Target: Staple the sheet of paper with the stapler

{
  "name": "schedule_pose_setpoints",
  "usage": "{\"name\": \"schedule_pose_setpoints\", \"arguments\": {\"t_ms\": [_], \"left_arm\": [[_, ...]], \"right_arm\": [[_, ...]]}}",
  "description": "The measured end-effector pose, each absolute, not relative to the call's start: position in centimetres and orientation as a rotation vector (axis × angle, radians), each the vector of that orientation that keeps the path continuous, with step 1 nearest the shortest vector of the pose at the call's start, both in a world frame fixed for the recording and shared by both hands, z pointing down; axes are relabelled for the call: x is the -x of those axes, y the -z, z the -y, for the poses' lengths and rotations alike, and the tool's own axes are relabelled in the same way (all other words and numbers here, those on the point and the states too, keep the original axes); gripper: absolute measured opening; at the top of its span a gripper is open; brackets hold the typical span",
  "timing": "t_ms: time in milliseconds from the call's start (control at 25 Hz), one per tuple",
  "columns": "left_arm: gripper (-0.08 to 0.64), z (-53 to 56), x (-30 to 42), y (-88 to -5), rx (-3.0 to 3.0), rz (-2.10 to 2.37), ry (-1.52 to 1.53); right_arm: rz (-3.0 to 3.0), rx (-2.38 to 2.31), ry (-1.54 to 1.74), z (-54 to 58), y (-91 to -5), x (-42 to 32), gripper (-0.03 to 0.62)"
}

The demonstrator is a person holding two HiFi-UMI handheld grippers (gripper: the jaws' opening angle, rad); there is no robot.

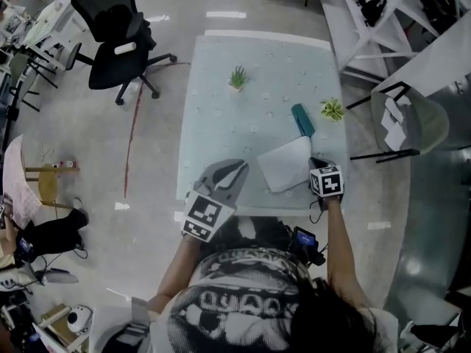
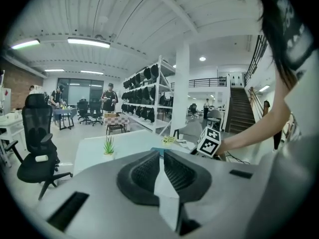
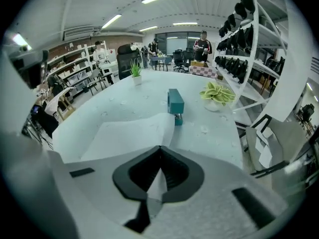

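Observation:
A white sheet of paper (image 1: 283, 164) lies near the front edge of the pale table (image 1: 221, 109), one corner lifted. A teal stapler (image 1: 302, 120) sits just beyond it, its mouth touching the sheet's far corner (image 3: 172, 118). My right gripper (image 1: 314, 165) is shut on the sheet's right near corner; in the right gripper view the paper (image 3: 129, 136) runs into the closed jaws (image 3: 159, 149). My left gripper (image 1: 239, 166) hovers over the table's near edge, a little left of the sheet and apart from it. Its jaws (image 2: 160, 156) meet at the tips with nothing held.
Two small potted plants stand on the table, one at the far middle (image 1: 237, 78) and one right of the stapler (image 1: 333, 109). A black office chair (image 1: 118, 43) stands off the far left corner. A grey chair with papers (image 1: 408, 123) and white shelving (image 1: 383, 13) flank the right side.

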State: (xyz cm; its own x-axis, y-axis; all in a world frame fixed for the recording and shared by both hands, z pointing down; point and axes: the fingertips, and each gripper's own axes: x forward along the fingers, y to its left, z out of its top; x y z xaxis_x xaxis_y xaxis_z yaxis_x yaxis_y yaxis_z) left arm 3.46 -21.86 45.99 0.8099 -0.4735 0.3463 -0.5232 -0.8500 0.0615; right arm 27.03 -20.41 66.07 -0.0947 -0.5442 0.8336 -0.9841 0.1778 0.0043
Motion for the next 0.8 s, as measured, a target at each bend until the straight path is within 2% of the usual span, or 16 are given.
{"name": "schedule_pose_setpoints", "arguments": {"t_ms": [320, 800], "left_arm": [[0.025, 21.6, -9.2, -46.4, -2.803, 0.889, -0.493], [0.025, 21.1, -11.0, -46.7, -2.728, 1.059, -0.536]], "right_arm": [[1.816, -1.243, -0.71, 21.5, -67.6, -30.1, 0.003], [1.905, -1.159, -0.648, 26.0, -68.0, -32.1, 0.005]]}}
